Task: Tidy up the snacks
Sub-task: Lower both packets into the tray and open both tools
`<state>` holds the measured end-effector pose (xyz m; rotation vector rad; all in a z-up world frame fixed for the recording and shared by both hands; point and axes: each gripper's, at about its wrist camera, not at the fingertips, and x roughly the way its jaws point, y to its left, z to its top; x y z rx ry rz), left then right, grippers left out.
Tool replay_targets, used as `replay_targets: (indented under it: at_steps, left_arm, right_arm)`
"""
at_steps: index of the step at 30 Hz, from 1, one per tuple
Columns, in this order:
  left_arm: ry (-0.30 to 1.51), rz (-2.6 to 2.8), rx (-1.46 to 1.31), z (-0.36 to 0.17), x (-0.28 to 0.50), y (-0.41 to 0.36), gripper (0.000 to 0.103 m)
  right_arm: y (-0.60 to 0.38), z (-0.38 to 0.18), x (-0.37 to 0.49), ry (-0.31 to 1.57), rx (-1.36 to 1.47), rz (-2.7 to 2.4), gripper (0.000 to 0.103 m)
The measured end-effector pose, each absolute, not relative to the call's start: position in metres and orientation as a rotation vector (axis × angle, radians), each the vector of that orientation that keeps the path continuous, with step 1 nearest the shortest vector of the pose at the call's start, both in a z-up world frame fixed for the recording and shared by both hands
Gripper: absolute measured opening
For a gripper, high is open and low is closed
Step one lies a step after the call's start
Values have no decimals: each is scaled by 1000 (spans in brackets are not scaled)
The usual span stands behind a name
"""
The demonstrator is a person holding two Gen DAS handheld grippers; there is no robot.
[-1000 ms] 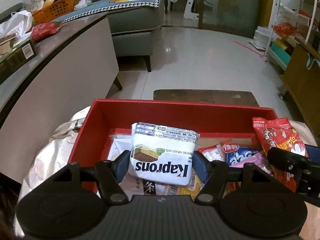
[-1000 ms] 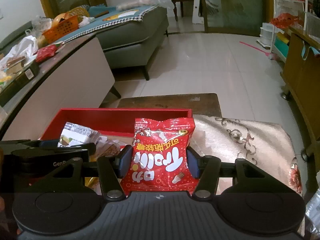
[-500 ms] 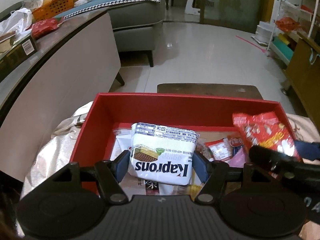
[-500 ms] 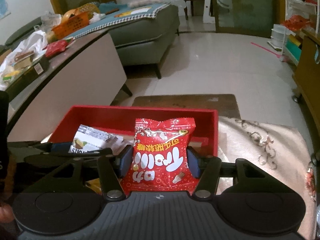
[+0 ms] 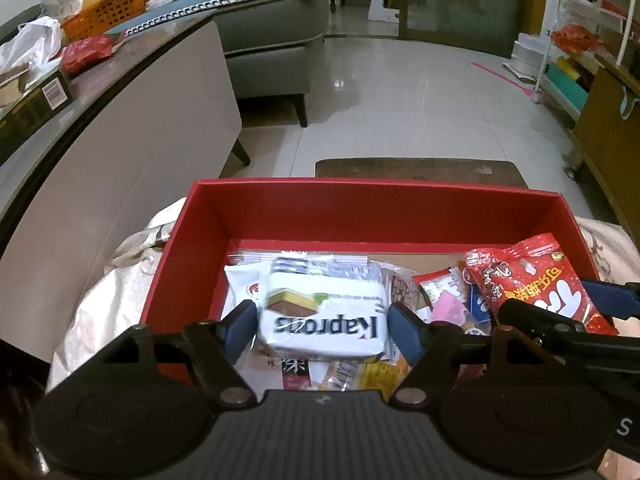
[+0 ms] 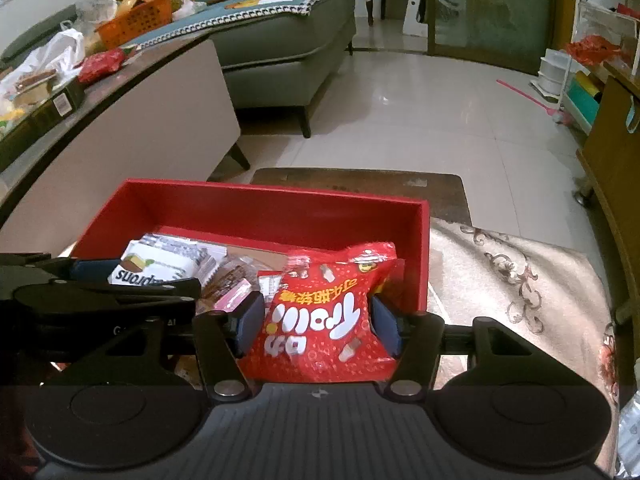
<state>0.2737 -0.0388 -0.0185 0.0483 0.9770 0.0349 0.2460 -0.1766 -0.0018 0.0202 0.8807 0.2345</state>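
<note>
Both claws hang over a red box [image 5: 372,216] that sits on a pale patterned cloth [image 6: 516,280] covering the table.

The left claw [image 5: 322,326] is opening. A white wafer pack [image 5: 324,322] lies between its blue pads [image 5: 240,326], and a narrow gap shows on each side of the pack, so the pads no longer press on it. The pack rests on the heap of other snacks in the left half of the box, printed face up, its lettering upside down to the camera. Under and around it lie clear bags and small wrappers, among them a yellow packet [image 5: 378,374] near the front.

The right claw [image 6: 318,326] is opening too. A red candy bag [image 6: 324,320] stands between its pads [image 6: 250,326]; whether they still touch the bag's sides cannot be told for sure, though the bag looks loose between them. The bag is tilted, its top leaning against the box's right wall in the right-hand end of the box. In the left view the same bag lies over the right end of the heap, with the right claw's dark arm across its lower part.

A small pink packet [image 6: 236,296] sits in the box between the wafer pack and the candy bag, just beside the right claw's left pad.

Beyond the box are a dark mat [image 5: 416,168] on the tiled floor and a grey sofa [image 6: 288,52].
</note>
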Motion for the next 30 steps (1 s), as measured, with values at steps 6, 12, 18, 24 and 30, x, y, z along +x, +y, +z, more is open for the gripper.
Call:
replay_targets:
  at_steps: [6, 12, 18, 24, 30]
  left_arm:
    - [988, 36, 46, -17, 273, -36, 66]
    - [992, 38, 46, -13, 272, -36, 66]
    - [993, 41, 52, -11, 268, -36, 66]
    - [995, 41, 56, -8, 264, -36, 66]
    - [986, 38, 61, -3, 258, -38, 66]
  right_arm:
    - [-177, 0, 244, 881, 13, 232, 70]
    - [-178, 4, 243, 880, 7, 230, 72]
    - [-178, 12, 240, 868, 11, 231, 72]
    - [-177, 17, 237, 863, 10, 222, 73]
    - [-176, 20, 233, 863, 7, 215, 73]
